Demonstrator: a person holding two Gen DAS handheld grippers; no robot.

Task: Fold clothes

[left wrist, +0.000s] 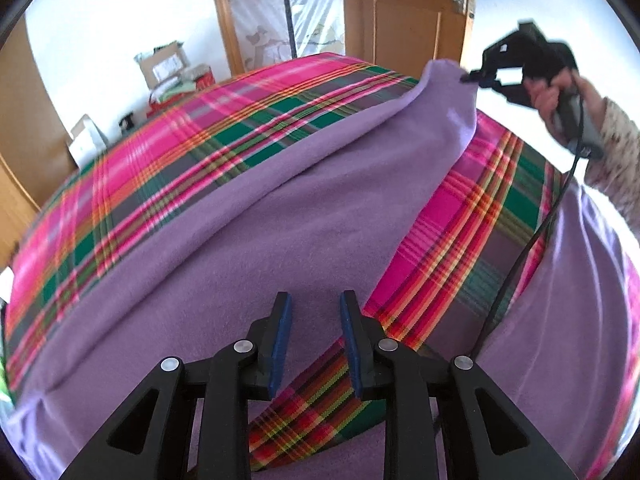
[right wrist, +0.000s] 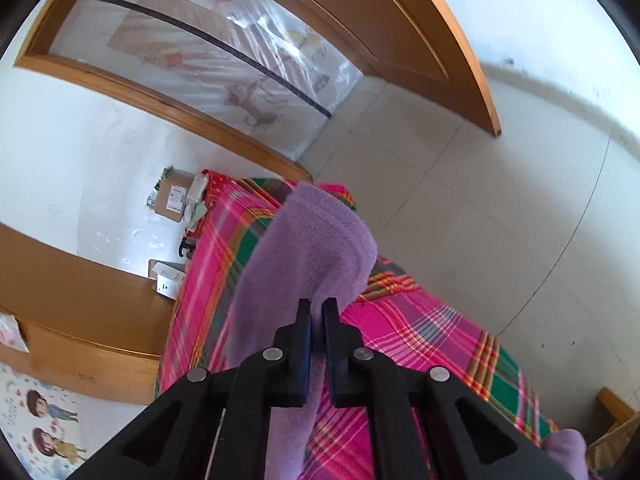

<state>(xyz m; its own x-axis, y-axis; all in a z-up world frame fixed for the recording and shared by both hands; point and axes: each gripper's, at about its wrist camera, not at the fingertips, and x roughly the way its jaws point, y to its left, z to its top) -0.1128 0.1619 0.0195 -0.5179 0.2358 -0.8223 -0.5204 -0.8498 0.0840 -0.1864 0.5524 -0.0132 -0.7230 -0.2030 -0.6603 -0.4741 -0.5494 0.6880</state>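
Both black two-finger tongs show in the left wrist view, which alone takes in the whole scene: the left gripper [left wrist: 315, 320] hangs low over the cloth with its blue-padded fingers standing apart and nothing between them, while the right gripper [left wrist: 474, 77] sits far off at the upper right, gripped by a person's hand [left wrist: 550, 94] in a speckled knit sleeve [left wrist: 618, 148], a black cable [left wrist: 516, 264] trailing down from it. That far gripper pinches the raised tip of a soft lilac fleece garment [left wrist: 280, 216], which climbs in a long ridge from the near edge of the bed up to the tongs; the rest of it lies spread across a bright pink, green and orange plaid bedcover [left wrist: 160, 168]. Only the right wrist view shows the clamp closely: the right gripper [right wrist: 316, 312] has its fingers drawn together on the fleece garment [right wrist: 312, 248], a fold of which bulges out beyond the fingertips and hangs below them. This view also shows the pale tiled floor [right wrist: 460, 208] beside the plaid bedcover [right wrist: 420, 332] and a wooden door [right wrist: 380, 28], whereas the left wrist view shows the cardboard boxes [left wrist: 164, 66] by the white wall beyond the bed.
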